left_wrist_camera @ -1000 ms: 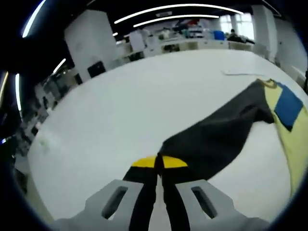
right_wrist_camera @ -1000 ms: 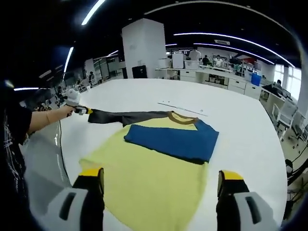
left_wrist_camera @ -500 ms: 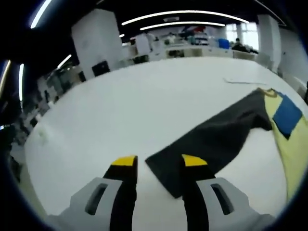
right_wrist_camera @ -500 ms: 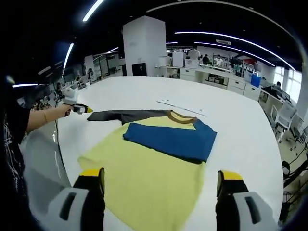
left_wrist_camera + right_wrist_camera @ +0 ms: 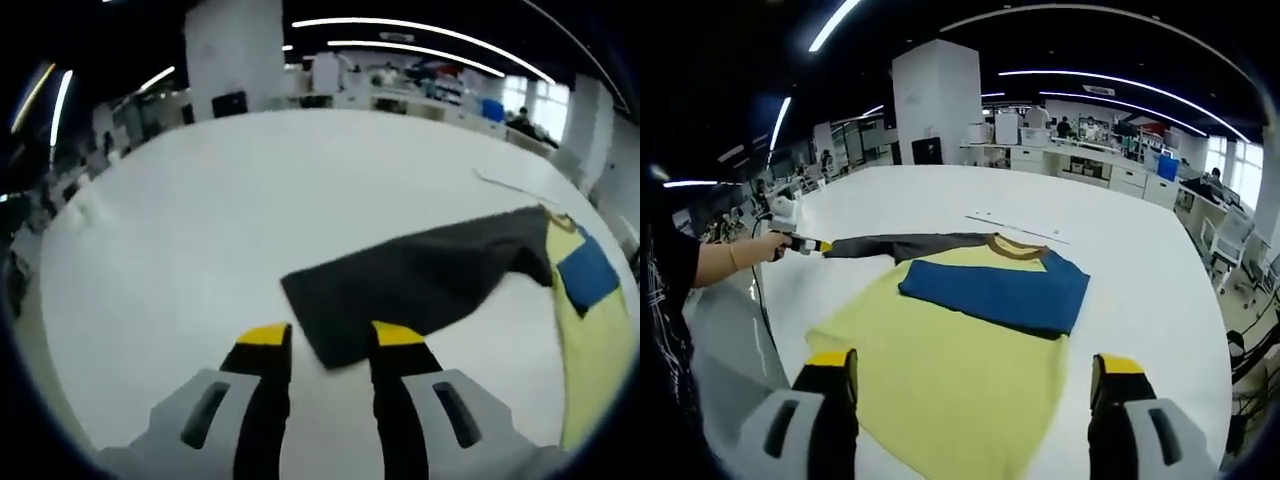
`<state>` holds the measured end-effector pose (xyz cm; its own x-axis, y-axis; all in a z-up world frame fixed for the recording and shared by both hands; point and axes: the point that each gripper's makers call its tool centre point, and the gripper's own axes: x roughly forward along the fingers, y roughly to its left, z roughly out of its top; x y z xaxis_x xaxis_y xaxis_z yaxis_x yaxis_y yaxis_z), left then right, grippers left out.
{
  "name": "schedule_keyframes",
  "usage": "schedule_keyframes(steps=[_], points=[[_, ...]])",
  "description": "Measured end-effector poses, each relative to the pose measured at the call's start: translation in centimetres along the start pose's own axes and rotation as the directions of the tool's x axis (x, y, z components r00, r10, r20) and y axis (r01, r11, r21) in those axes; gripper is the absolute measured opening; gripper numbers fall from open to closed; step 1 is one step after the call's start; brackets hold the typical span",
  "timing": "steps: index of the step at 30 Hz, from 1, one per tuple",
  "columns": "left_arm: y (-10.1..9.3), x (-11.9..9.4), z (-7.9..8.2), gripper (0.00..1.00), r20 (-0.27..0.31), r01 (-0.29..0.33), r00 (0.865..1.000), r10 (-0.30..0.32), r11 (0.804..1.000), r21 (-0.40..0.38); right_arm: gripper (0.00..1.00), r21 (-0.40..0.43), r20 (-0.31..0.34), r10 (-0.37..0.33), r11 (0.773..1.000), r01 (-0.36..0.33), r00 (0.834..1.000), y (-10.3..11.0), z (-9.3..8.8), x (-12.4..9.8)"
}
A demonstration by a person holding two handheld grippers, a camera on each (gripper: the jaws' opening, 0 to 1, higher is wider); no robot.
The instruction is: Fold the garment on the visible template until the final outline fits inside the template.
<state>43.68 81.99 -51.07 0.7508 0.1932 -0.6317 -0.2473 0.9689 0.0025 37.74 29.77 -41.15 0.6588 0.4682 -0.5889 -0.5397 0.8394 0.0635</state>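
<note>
White table [image 5: 1140, 250], large and round-edged, office space behind. Garment [image 5: 960, 350] lies flat on it: yellow body, brown collar at the far end, blue sleeve [image 5: 995, 290] folded across the chest, dark grey sleeve [image 5: 410, 285] stretched straight out to the side. No template outline can be made out on the tabletop. Left gripper [image 5: 320, 340]: jaws parted, yellow tips just at the cuff end of the dark grey sleeve, the cuff edge lying between them on the table, not pinched. In the right gripper view the same gripper sits at the sleeve's end, held by a hand [image 5: 765, 245] on a bare forearm. Right gripper [image 5: 975, 375]: jaws spread wide, holding nothing, poised over the near hem of the yellow body. A thin pale strip [image 5: 1020, 228] lies on the table beyond the collar.
</note>
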Motion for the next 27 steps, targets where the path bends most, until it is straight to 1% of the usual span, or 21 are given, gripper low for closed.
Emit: schedule_keyframes(steps=[3, 5, 8, 11, 16, 18, 24, 25, 27], points=[[0.1, 0.0, -0.7, 0.24, -0.021, -0.007, 1.000, 0.007, 0.999, -0.031, 0.98, 0.006, -0.002, -0.002, 1.000, 0.002, 1.000, -0.1, -0.3, -0.2], [0.3, 0.1, -1.0, 0.21, -0.028, -0.014, 1.000, 0.013, 0.999, -0.042, 0.98, 0.017, 0.003, -0.009, 1.000, 0.009, 1.000, -0.2, -0.5, -0.4], [0.4, 0.2, -1.3, 0.18, -0.028, -0.009, 1.000, 0.007, 0.998, -0.062, 0.98, 0.026, 0.003, -0.010, 1.000, 0.010, 1.000, -0.1, -0.8, -0.6], [0.5, 0.3, -1.7, 0.18, -0.044, -0.016, 0.999, 0.013, 0.998, -0.054, 0.98, 0.027, -0.007, -0.015, 1.000, 0.015, 1.000, -0.1, -1.4, -0.6], [0.1, 0.3, -1.8, 0.15, -0.039, -0.009, 0.999, 0.007, 0.998, -0.056, 0.98, 0.037, -0.007, -0.017, 0.999, 0.017, 1.000, -0.1, -1.5, -0.6], [-0.2, 0.3, -1.8, 0.13, -0.039, -0.004, 0.999, 0.001, 0.997, -0.071, 0.98, 0.034, -0.009, -0.014, 0.999, 0.014, 1.000, 0.1, -1.5, -0.6], [-0.3, 0.4, -1.7, 0.11, -0.041, -0.010, 0.999, 0.007, 0.998, -0.067, 0.98, 0.033, -0.012, -0.013, 0.999, 0.014, 1.000, 0.3, -1.6, -0.5], [-0.3, 0.3, -1.7, 0.11, -0.044, -0.013, 0.999, 0.010, 0.997, -0.075, 0.98, 0.033, -0.014, -0.014, 0.999, 0.014, 1.000, 0.3, -1.6, -0.5], [-0.2, 0.3, -1.7, 0.08, -0.050, -0.010, 0.999, 0.006, 0.997, -0.074, 0.98, 0.033, -0.015, -0.015, 0.999, 0.015, 1.000, 0.3, -1.7, -0.6]])
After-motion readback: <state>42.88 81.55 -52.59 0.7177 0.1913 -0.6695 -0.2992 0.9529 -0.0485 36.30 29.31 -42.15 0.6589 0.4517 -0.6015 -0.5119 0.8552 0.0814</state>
